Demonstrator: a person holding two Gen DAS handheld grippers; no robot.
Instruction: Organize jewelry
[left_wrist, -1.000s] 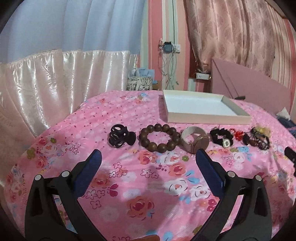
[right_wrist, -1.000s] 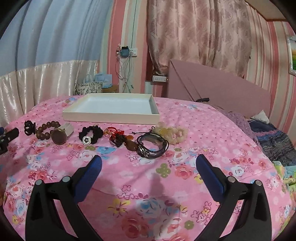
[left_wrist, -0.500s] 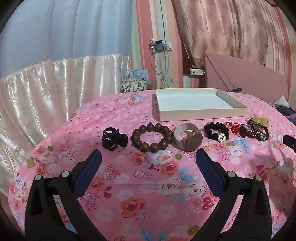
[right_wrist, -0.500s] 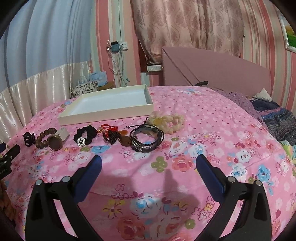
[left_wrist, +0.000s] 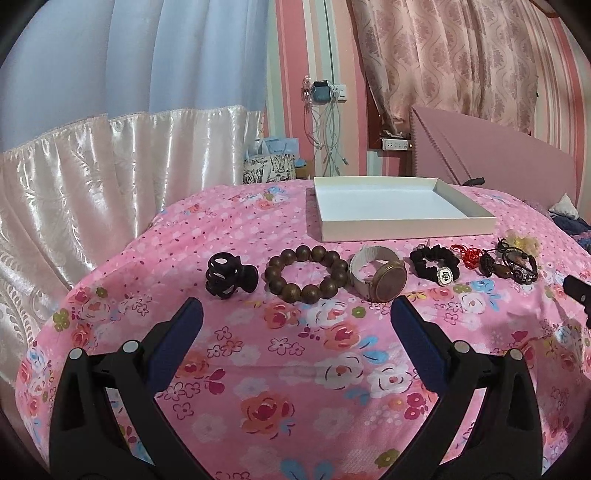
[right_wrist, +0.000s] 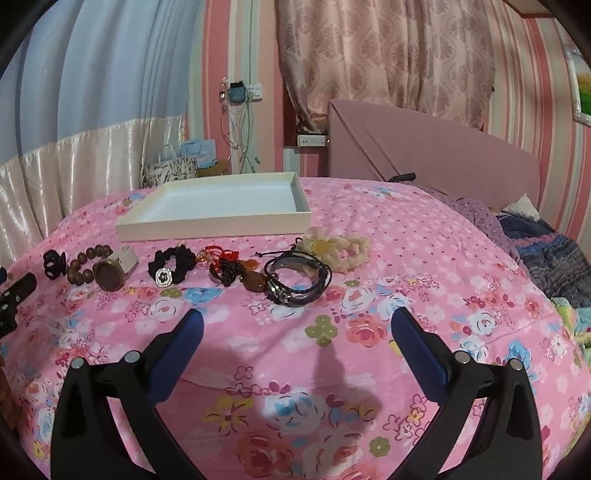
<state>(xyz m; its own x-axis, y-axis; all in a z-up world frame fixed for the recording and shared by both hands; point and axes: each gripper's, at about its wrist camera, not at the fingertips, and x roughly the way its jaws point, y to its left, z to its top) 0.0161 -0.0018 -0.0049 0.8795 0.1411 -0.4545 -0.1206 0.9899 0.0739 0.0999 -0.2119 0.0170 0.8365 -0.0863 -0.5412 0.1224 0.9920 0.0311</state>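
Note:
A row of jewelry lies on the pink floral bedspread in front of an empty white tray (left_wrist: 406, 225) (right_wrist: 218, 225). From left: a black hair claw (left_wrist: 229, 276), a brown bead bracelet (left_wrist: 306, 274), a watch with a pale strap (left_wrist: 380, 278) (right_wrist: 112, 271), a black scrunchie (left_wrist: 436, 263) (right_wrist: 171, 265), a red cord charm (right_wrist: 225, 263), a dark leather bracelet (right_wrist: 295, 282) and a cream flower bracelet (right_wrist: 336, 246). My left gripper (left_wrist: 295, 323) is open, short of the beads and watch. My right gripper (right_wrist: 295, 325) is open, just short of the leather bracelet.
A pink headboard (right_wrist: 436, 155) and rumpled dark bedding (right_wrist: 546, 251) lie to the right. A satin curtain (left_wrist: 92, 177) hangs at the left. Bags (left_wrist: 269, 166) and hanging cables (left_wrist: 325, 125) stand behind the bed. The other gripper's black tip (right_wrist: 14, 291) shows at the left edge.
Both views have shifted and levelled slightly, with the jewelry row a little closer to the left gripper. Both grippers stay open and nothing on the bed has moved.

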